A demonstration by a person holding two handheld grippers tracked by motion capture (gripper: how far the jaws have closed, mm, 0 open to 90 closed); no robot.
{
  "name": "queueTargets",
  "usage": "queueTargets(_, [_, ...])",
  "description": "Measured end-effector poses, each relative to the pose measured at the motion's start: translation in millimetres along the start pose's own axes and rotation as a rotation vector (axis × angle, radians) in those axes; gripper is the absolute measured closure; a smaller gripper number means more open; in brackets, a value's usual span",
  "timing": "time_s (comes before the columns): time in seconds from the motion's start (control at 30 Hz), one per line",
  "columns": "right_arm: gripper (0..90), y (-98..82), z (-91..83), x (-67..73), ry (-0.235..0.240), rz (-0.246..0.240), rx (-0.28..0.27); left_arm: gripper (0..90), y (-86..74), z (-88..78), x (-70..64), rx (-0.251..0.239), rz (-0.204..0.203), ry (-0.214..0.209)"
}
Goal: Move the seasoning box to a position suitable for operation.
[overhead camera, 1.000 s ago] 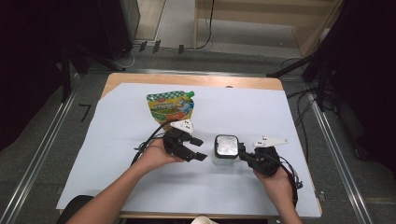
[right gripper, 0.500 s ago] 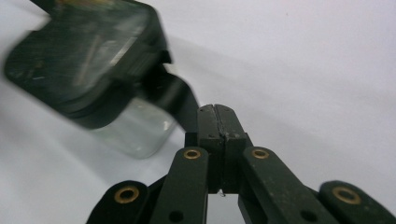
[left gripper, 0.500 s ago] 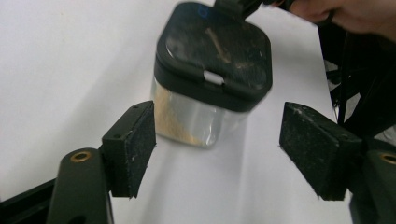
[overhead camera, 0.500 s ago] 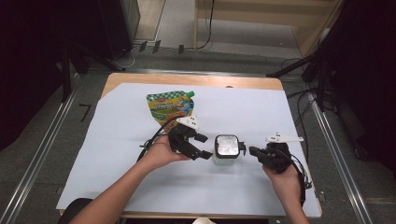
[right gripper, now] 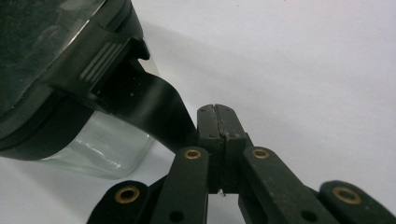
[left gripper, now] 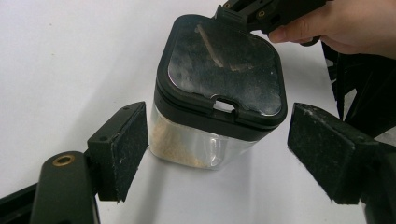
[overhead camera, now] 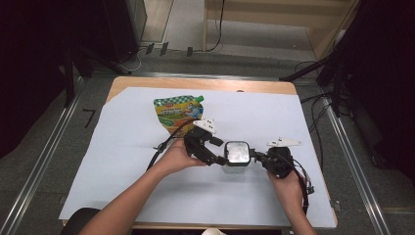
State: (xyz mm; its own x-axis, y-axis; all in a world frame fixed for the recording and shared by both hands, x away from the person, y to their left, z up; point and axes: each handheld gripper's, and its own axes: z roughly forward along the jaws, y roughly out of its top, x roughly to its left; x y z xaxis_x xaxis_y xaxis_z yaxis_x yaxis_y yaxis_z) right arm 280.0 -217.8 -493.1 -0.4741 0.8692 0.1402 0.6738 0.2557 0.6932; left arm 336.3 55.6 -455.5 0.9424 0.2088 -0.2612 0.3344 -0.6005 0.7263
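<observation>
My left gripper (left gripper: 219, 154) has just been opening: its fingers (left gripper: 119, 149) stand apart on either side of the clear square jar with a black lid (overhead camera: 237, 155), not touching it. The jar stands upright on the white-covered worktop (overhead camera: 122, 171), pale powder inside. My right gripper (right gripper: 217, 122) has its fingers pressed together, just beside the lid's tab. A colourful spouted pouch (overhead camera: 177, 111) lies behind my left hand.
</observation>
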Motion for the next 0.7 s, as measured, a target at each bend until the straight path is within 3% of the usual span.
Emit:
queueTargets(0.23, [90.0,4.5,8.1,5.8,0.007,-0.013,-0.003,17.5,-7.3,6.0,-0.6,0.001,-0.009,-0.01])
queueTargets(0.4, [90.0,5.3,10.0,10.9,0.019,-0.024,0.004,14.3,-10.7,12.9,-5.2,0.008,0.029,0.04])
queueTargets(0.5, [90.0,5.5,10.6,12.9,0.021,-0.032,0.004,13.1,-12.3,16.5,-6.0,0.003,0.032,0.054])
queueTargets(0.7, [90.0,5.4,10.9,14.7,0.022,-0.037,0.004,13.7,-10.0,17.7,-12.3,-0.001,0.09,0.1])
